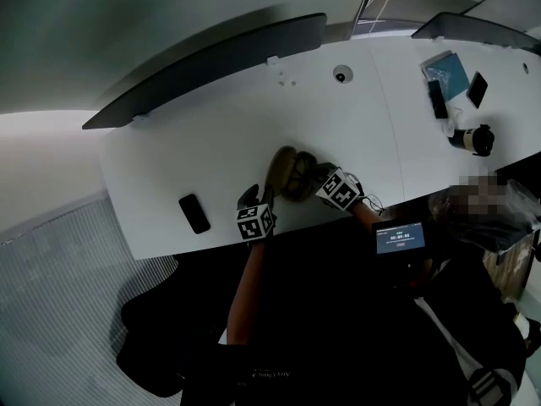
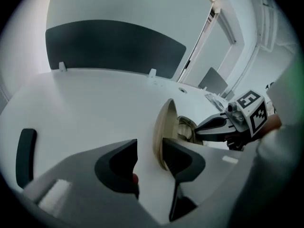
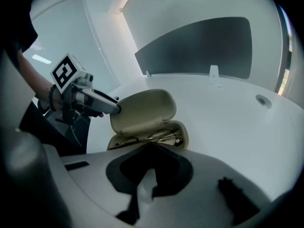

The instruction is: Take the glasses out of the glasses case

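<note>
On the white table (image 1: 186,142) an open tan glasses case (image 1: 292,172) stands with its lid (image 3: 142,108) up. The glasses (image 3: 156,137) lie folded in its base (image 3: 183,132). My left gripper (image 2: 149,158) is open at the lid's end: the lid edge (image 2: 164,127) stands beside the right finger (image 2: 183,158), and a gap shows on the other side. My right gripper (image 3: 151,172) is shut, its tips at the base's near rim. What they touch is hidden. In the left gripper view the right gripper (image 2: 197,129) reaches into the base.
A black phone (image 1: 194,214) lies left of the case near the table's front edge. A dark divider panel (image 1: 211,62) runs along the back. At the far right are a booklet (image 1: 446,73), dark small items and a round black object (image 1: 473,138).
</note>
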`<action>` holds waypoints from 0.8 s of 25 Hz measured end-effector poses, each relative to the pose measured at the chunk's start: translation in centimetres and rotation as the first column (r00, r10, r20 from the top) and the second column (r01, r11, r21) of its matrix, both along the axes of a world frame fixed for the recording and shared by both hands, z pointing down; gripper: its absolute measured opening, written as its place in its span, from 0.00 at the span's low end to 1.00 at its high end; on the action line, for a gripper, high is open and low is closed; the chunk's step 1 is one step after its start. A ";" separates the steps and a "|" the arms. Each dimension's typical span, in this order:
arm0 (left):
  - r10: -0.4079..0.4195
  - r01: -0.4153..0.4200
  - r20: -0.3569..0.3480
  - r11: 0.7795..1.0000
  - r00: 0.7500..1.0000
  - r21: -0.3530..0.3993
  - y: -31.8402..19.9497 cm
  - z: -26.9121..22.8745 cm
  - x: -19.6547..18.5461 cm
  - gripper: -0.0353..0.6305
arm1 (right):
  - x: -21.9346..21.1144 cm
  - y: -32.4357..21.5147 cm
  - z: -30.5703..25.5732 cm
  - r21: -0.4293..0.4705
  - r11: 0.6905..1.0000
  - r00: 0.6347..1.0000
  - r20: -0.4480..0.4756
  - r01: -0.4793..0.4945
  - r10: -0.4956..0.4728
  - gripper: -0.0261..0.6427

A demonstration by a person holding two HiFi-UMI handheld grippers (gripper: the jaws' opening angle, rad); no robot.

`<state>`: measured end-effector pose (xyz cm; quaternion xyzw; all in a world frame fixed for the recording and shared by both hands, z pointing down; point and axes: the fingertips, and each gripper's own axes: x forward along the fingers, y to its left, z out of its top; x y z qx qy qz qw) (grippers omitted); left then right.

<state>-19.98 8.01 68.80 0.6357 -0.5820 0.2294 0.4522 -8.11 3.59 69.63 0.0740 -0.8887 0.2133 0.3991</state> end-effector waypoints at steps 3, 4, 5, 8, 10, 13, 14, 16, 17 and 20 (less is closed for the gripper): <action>-0.029 0.028 -0.025 0.999 0.999 -0.047 1.4 1.4 -0.4 0.31 | -0.2 -0.1 0.0 0.002 1.000 1.000 0.008 0.013 -0.013 0.05; -0.033 0.031 -0.035 0.998 0.999 -0.063 1.8 1.8 -0.3 0.31 | -0.2 -0.1 0.0 0.002 1.000 1.000 0.009 0.016 -0.017 0.05; -0.039 0.036 -0.049 0.996 0.998 -0.078 2.1 2.2 -0.2 0.31 | -0.2 -0.1 0.0 0.002 1.000 1.000 0.010 0.019 -0.019 0.05; -0.095 0.081 -0.126 0.990 0.987 -0.115 2.6 2.9 -0.3 0.29 | -0.6 -0.2 0.0 -0.003 1.000 1.000 0.020 0.018 -0.018 0.05; -0.154 0.131 -0.187 0.983 0.970 -0.132 2.7 3.3 -0.3 0.28 | -0.8 -0.3 0.0 -0.007 1.000 0.999 0.028 0.019 -0.018 0.05; -0.196 0.167 -0.231 0.976 0.953 -0.140 2.9 3.7 0.1 0.28 | -0.7 -0.3 -0.1 -0.008 1.000 0.999 0.030 0.030 -0.030 0.05; -0.190 0.162 -0.223 0.977 0.956 -0.137 3.0 3.8 0.3 0.29 | -0.7 -0.4 -0.1 -0.011 0.999 0.999 0.029 0.032 -0.032 0.05; -0.167 0.144 -0.188 0.981 0.968 -0.132 3.2 4.1 0.5 0.29 | -0.5 -0.4 -0.1 -0.023 0.999 0.999 0.029 0.031 -0.030 0.05; -0.160 0.138 -0.176 0.982 0.971 -0.130 3.3 4.1 0.6 0.29 | -0.5 -0.4 -0.1 -0.030 0.999 0.999 0.031 0.030 -0.029 0.05; -0.142 0.123 -0.173 0.985 0.975 -0.120 3.2 3.6 0.9 0.30 | -0.7 -0.5 -0.4 -0.033 0.999 0.999 0.037 0.021 -0.020 0.05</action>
